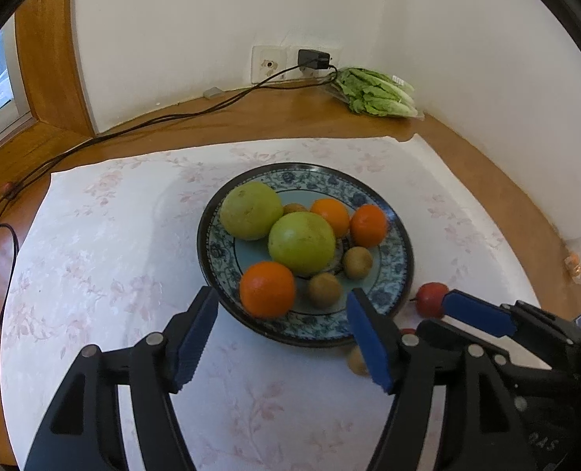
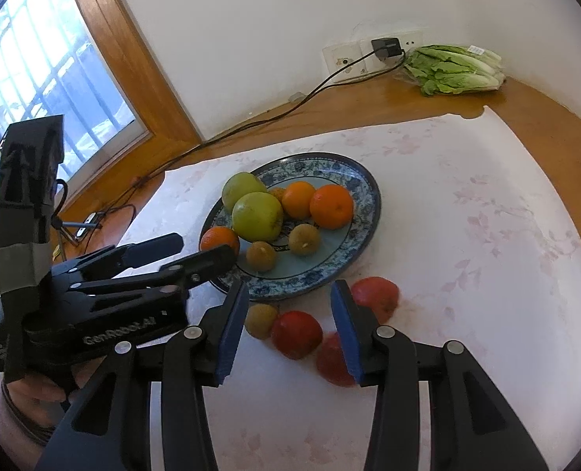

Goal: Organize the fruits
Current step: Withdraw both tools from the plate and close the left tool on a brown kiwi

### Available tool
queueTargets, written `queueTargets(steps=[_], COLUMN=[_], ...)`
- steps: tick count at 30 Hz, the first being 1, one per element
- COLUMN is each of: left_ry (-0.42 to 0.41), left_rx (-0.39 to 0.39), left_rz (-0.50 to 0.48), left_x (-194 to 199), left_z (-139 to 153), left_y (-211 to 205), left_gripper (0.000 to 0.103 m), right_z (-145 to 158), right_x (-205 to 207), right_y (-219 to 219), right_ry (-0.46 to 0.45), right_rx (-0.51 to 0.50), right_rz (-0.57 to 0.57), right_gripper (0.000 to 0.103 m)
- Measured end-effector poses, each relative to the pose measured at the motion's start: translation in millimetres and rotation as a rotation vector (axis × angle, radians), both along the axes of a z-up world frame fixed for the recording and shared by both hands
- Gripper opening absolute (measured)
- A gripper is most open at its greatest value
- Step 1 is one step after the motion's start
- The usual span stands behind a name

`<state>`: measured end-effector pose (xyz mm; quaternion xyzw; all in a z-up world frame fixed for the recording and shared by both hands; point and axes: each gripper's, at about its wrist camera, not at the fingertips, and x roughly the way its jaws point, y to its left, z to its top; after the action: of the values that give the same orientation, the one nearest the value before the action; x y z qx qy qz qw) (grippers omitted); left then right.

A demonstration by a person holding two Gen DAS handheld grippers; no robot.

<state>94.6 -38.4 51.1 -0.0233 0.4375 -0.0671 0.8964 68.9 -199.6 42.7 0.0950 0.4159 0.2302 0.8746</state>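
Fruit loose on the cloth (image 2: 467, 204), just off the near rim of the plate (image 2: 363, 192): three red apples and one small brown fruit

- Nearest apple (image 2: 296, 333) lies straight ahead of the right gripper (image 2: 286, 329), in line with the gap between its blue pads, a little beyond the tips. Second apple (image 2: 377, 296) sits behind the right-hand pad; third one (image 2: 331, 359) low by the same pad, blurred, so contact cannot be ruled out
- Brown fruit (image 2: 260, 320) just beside the left-hand pad of the right gripper, touching or nearly touching the nearest apple
- Right jaws partly open, nothing held
- Left gripper (image 1: 282, 322) open wider, empty, aimed at the plate's near edge; an orange (image 1: 267, 288) on the plate lies between its pad lines but beyond them
- Judgement: the right hand is nearer the loose fruit; the left is set toward the plate
- Apples are round, no real long axis; stem direction not readable here, so any approach angle should serve
- Plate already carries two green fruit, three oranges and some brown fruit
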Motion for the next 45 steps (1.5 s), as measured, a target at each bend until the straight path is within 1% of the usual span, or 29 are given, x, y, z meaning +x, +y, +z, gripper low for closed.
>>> queueTargets(steps=[5,10,18,27,32,41,43,45], left_ry=[-0.006,0.011,0.031,0.039,0.04,0.053,0.063,0.071], left_rx=[-0.01,-0.022,0.002,0.032,0.044,0.032,0.038,0.046], left_rz=[-0.003,-0.024,-0.056,-0.063,-0.072,-0.115,-0.125,-0.126], left_x=[-10.2,-18.9,-24.6,-23.2,-22.7,-26.2,-25.7,-24.7], left_z=[5.5,4.2,-5.5,-16.9,-21.0,-27.0,-30.7,-34.4], left_y=[-6.3,-14.3,-29.9,-36.2,-38.6,-47.2,-51.2,-53.4], left_gripper=[0.072,0.072,0.072,0.071,0.065,0.06,0.052,0.048], right_z=[-1.6,-0.5,-1.9,-10.1,-12.5,-13.8,-13.8,-13.8], right_x=[-4.9,-9.1,-11.1,-10.3,-9.6,-9.0,-9.0,-9.0], right_y=[-12.6,-24.8,-37.3,-44.5,-46.3,-47.2,-47.0,-47.0], right_ry=[0.009,0.003,-0.002,0.015,0.019,0.022,0.021,0.02], right_rx=[0.023,0.026,0.015,0.022,0.027,0.028,0.029,0.028], right_rz=[-0.024,-0.054,-0.09,-0.103,-0.108,-0.109,-0.109,-0.109], right_gripper=[0.045,0.045,0.045,0.045,0.045,0.045,0.045,0.045])
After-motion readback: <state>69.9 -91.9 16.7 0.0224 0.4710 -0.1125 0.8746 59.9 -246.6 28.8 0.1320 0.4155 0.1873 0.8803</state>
